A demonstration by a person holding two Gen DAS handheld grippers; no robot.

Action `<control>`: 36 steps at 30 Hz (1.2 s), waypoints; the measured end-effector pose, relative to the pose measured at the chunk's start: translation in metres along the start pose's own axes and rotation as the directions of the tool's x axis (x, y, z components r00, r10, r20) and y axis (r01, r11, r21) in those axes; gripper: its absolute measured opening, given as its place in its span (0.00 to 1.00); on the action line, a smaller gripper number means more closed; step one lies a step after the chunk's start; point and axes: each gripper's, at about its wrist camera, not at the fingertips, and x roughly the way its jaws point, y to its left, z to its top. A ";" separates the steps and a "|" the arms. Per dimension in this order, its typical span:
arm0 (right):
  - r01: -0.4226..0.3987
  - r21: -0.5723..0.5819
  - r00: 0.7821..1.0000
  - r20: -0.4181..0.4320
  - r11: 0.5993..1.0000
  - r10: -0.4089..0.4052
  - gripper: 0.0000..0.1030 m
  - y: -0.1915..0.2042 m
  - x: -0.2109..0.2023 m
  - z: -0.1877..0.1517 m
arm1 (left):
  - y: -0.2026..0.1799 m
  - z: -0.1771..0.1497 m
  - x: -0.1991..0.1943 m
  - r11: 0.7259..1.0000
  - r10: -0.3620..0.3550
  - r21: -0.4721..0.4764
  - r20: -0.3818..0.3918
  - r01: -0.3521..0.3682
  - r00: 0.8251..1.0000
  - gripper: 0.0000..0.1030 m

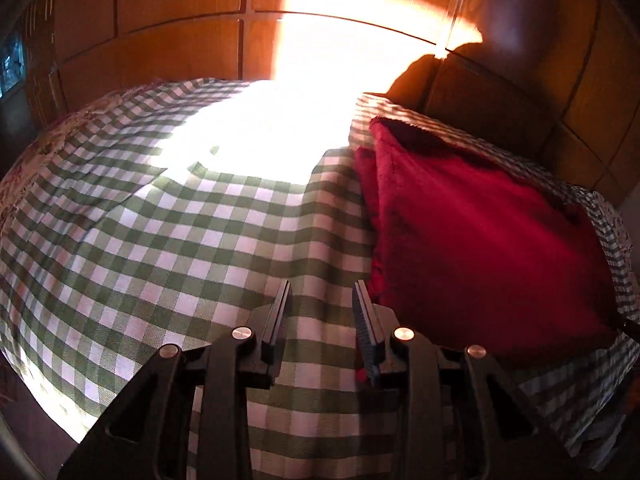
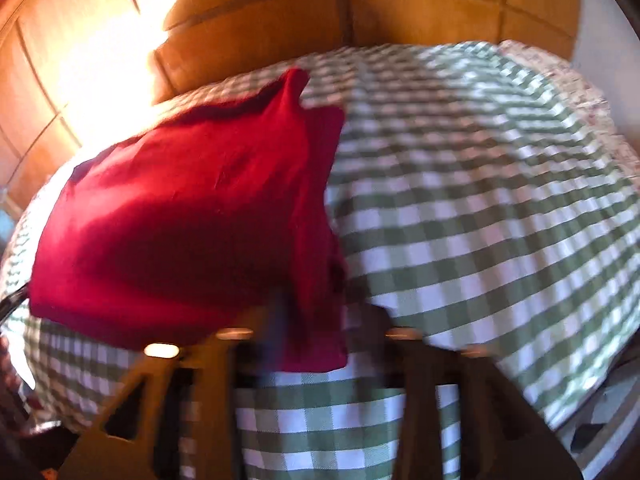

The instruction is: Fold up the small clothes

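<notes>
- Left gripper [image 1: 322, 292]: jaws apart, empty, over checked cloth [image 1: 172, 240].
- Right gripper [image 2: 316, 320]: blurred, red garment [image 2: 180, 208] edge between jaws; grip impossible to tell.
- Garment beyond, folded, layers uneven.
- Risk: snagged edge dragging fold open.

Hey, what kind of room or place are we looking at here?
Probably a room in a home. A table under a green checked cloth stands against wood-panelled walls, sunlight falls across it, and a folded red garment lies on top.

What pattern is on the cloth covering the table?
Green-and-white checks on the tablecloth, clearest in the left wrist view.
</notes>
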 end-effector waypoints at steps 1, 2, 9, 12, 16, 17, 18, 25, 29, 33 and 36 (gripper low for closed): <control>-0.022 -0.007 1.000 0.020 1.000 0.022 0.49 0.005 -0.007 0.003 | -0.009 0.006 -0.004 1.000 -0.021 0.019 0.016 0.020 1.000 0.33; -0.053 -0.026 0.998 0.044 0.998 0.054 0.49 0.017 -0.015 0.005 | -0.017 0.008 -0.006 0.998 -0.045 0.041 0.024 0.044 0.999 0.33; -0.223 -0.209 0.973 0.009 0.952 0.230 0.49 0.109 -0.017 -0.008 | -0.079 -0.008 0.014 0.982 -0.085 0.167 -0.049 0.092 0.995 0.35; -0.211 -0.282 0.977 -0.096 0.936 0.191 0.49 0.131 0.010 -0.032 | -0.083 -0.022 0.025 0.980 -0.034 0.192 -0.082 0.050 0.996 0.37; -0.201 -0.287 0.979 -0.080 0.936 0.186 0.49 0.127 0.019 -0.047 | -0.084 -0.024 0.015 0.982 -0.020 0.186 -0.065 0.032 0.998 0.42; -0.208 -0.280 0.978 -0.084 0.937 0.191 0.49 0.127 0.017 -0.046 | -0.086 -0.022 0.012 0.982 -0.015 0.186 -0.058 0.025 0.998 0.49; -0.211 -0.280 0.977 -0.086 0.937 0.194 0.49 0.125 0.016 -0.045 | -0.087 -0.019 0.008 0.982 -0.014 0.186 -0.048 0.022 0.999 0.52; -0.224 -0.256 0.975 -0.056 0.940 0.217 0.51 0.126 -0.003 -0.023 | -0.085 -0.001 -0.006 0.985 0.003 0.173 0.000 -0.003 1.000 0.57; -0.181 -0.229 0.982 0.004 0.956 0.187 0.51 0.115 -0.008 0.000 | -0.086 0.005 -0.008 0.984 0.014 0.176 0.014 -0.016 1.000 0.59; -0.125 -0.170 0.991 0.034 0.977 0.133 0.51 0.100 0.000 0.022 | -0.086 0.010 -0.004 0.983 0.023 0.184 0.018 -0.026 1.000 0.59; -0.086 -0.127 0.994 0.053 0.988 0.093 0.51 0.086 0.008 0.036 | -0.082 0.015 0.002 0.982 0.034 0.186 0.015 -0.036 0.999 0.60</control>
